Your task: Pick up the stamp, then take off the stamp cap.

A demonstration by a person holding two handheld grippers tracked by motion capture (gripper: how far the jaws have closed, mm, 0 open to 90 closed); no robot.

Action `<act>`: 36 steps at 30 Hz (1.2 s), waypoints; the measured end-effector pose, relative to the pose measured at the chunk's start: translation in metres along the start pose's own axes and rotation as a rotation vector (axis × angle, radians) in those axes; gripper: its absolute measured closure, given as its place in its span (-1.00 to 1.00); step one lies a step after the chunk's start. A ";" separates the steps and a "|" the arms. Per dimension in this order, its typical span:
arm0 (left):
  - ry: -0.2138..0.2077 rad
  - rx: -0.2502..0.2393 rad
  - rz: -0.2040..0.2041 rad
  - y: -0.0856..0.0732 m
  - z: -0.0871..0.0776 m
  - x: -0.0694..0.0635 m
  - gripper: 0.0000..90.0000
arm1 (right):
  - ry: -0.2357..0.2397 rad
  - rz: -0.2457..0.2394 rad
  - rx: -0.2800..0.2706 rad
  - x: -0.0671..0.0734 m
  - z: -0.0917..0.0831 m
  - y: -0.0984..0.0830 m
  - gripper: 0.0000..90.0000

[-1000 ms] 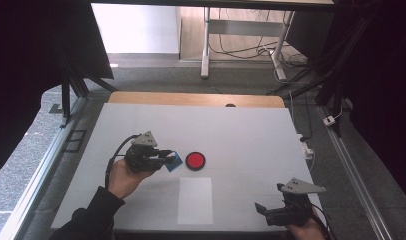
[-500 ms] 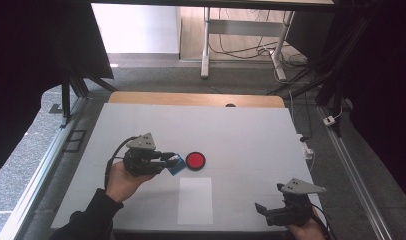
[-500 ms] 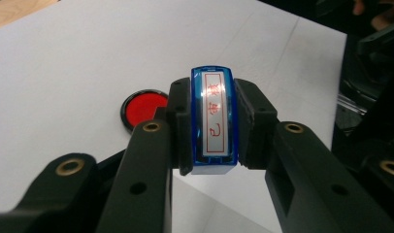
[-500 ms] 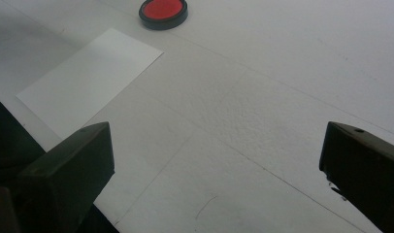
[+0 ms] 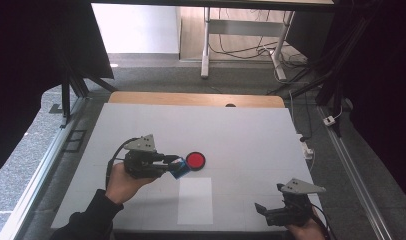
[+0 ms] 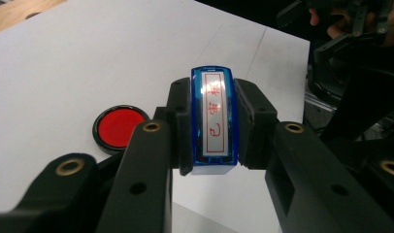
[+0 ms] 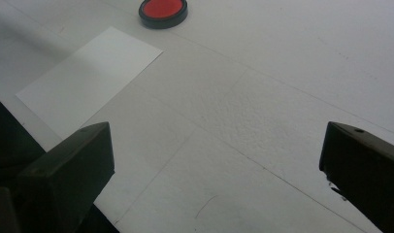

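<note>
Our left gripper (image 6: pixel 212 131) clenches the blue stamp (image 6: pixel 213 121) by its flat sides (rigid, light, slick plastic) at nine o'clock of the red ink pad (image 5: pixel 195 160); right gripper (image 7: pixel 214 179) released

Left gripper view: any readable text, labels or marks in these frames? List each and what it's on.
Blue stamp clamped in the left claw: red characters in a red frame on its silver label; the lowest reads "已", the ones above are lost in glare.
Red ink pad: no text.
White paper sheet: blank.
Table: no markings.
</note>
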State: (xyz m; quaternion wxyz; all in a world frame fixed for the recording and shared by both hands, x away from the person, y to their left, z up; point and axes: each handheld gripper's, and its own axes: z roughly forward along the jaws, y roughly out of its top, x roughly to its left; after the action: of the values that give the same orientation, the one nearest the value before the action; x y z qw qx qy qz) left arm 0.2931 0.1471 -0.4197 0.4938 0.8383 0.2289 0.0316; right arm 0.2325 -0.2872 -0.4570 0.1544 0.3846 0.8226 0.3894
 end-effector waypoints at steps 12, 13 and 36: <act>-0.044 -0.013 0.022 0.005 0.000 -0.005 0.57 | 0.034 -0.019 -0.043 0.005 -0.002 0.004 -1.00; -0.047 -0.013 0.022 0.005 0.000 -0.006 0.57 | 0.041 -0.021 -0.049 0.005 -0.002 0.005 -1.00; -0.091 -0.008 0.061 0.010 0.003 -0.010 0.57 | 0.265 -0.079 -0.056 0.032 0.028 0.025 -1.00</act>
State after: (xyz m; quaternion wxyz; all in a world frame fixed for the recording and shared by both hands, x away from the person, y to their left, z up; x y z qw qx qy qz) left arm 0.2884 0.1364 -0.4111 0.5057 0.8436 0.1803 0.0092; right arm 0.2400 -0.2383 -0.4547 0.0704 0.2925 0.8391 0.4532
